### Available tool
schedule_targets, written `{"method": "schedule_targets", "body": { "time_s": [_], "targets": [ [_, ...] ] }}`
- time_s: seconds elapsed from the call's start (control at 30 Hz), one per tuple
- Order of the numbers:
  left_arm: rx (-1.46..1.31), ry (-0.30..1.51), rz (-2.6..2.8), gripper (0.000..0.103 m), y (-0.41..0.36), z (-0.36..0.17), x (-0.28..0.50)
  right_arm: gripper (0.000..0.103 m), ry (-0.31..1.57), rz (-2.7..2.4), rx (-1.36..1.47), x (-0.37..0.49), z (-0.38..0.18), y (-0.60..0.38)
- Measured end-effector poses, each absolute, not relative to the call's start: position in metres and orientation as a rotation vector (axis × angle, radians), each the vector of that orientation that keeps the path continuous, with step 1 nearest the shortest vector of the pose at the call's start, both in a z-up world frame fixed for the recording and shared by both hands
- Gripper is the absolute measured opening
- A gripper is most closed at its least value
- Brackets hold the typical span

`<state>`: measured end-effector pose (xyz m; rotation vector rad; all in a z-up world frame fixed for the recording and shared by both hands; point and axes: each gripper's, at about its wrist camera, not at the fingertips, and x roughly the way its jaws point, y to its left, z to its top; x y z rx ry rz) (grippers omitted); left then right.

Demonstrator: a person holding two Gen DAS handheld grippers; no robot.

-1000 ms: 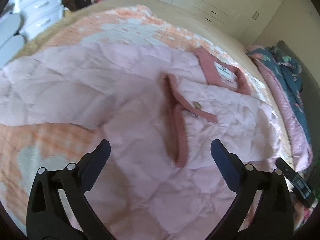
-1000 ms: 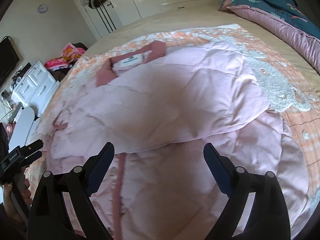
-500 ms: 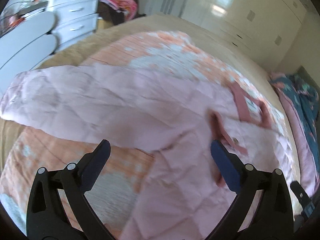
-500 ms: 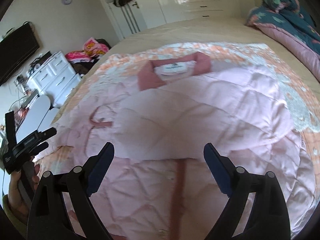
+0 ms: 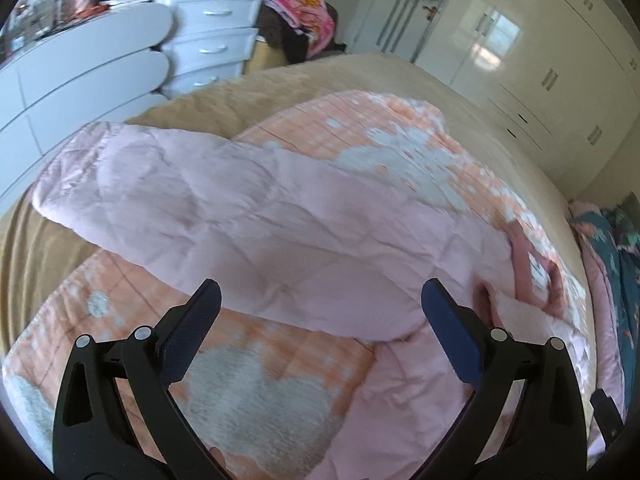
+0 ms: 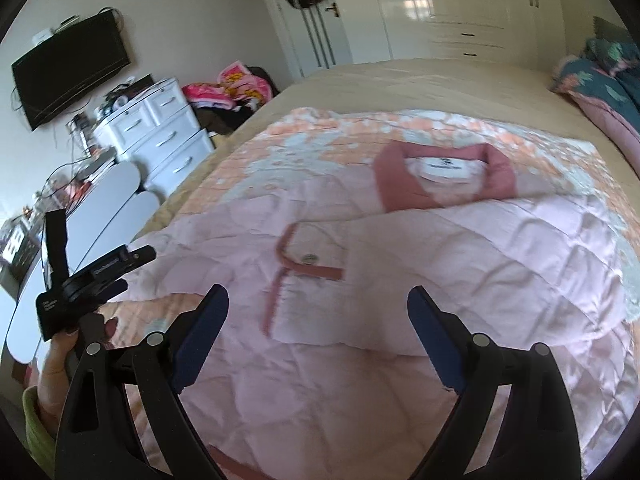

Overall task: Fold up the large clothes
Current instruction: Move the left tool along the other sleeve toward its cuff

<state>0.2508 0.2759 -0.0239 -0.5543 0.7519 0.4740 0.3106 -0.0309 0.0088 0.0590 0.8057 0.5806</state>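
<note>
pink jacket (image 6: 420, 280), dresser (image 6: 160, 136) beside bed (image 6: 400, 76)

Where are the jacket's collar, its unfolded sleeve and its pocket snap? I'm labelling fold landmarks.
collar (image 6: 500, 174): right wrist view, on the dusty-rose band right of the label.
sleeve (image 5: 168, 192): left wrist view, mid-length of the outstretched quilted sleeve.
pocket snap (image 6: 310, 257): right wrist view, on the metal button.
</note>
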Motion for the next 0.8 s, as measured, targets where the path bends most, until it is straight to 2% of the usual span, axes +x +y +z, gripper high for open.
{"method": "schedule_targets", "body": {
  "time_s": [0.8],
  "targets": [
    [-0.866, 0.707, 0.700, 0.094, 0.393, -0.051, 0.199, 0.090, 0.848, 0.823, -0.093, 0.286, 0.005, 0.108]
  ]
}}
